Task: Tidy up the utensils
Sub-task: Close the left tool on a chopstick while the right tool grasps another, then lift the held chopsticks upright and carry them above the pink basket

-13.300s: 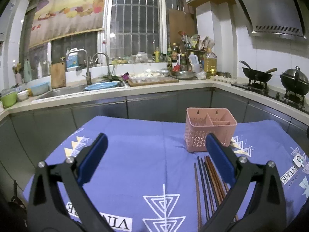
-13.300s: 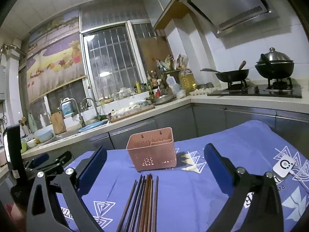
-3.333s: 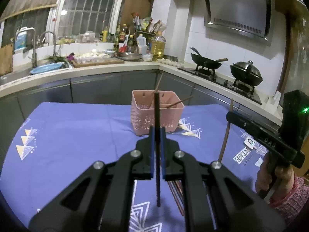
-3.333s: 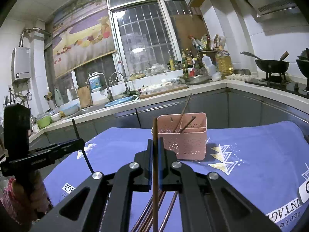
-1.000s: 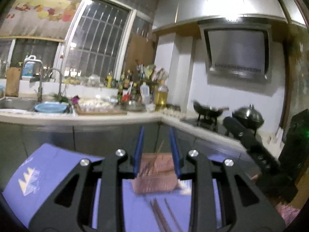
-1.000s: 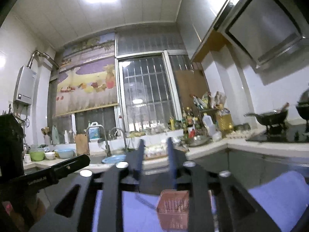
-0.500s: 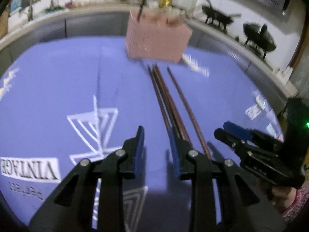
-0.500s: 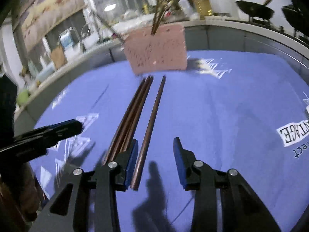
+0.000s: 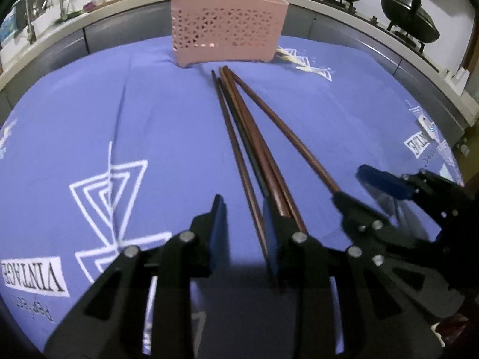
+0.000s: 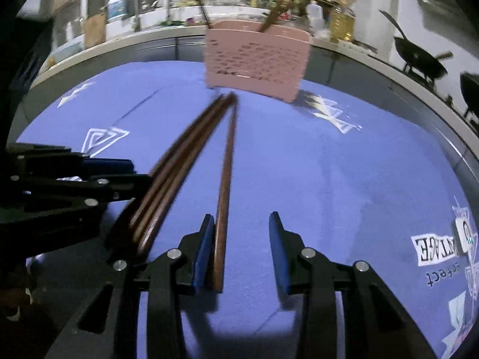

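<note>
Lying between open right claw [image 10: 242,224] pads: lone chopstick [image 10: 225,179], nearer left pad.

1. The left gripper [image 9: 242,224] hangs low over the blue cloth [image 9: 149,113], jaws parted around one chopstick [image 9: 239,161].
2. A pink basket [image 9: 227,28] stands beyond, holding upright chopsticks.
3. The right gripper [image 9: 356,185] reaches in alongside.

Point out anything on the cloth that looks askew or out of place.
One chopstick splays off to the right of the tight bundle on the blue cloth, touching it only at the tips near the pink basket. Nothing else stands out.
</note>
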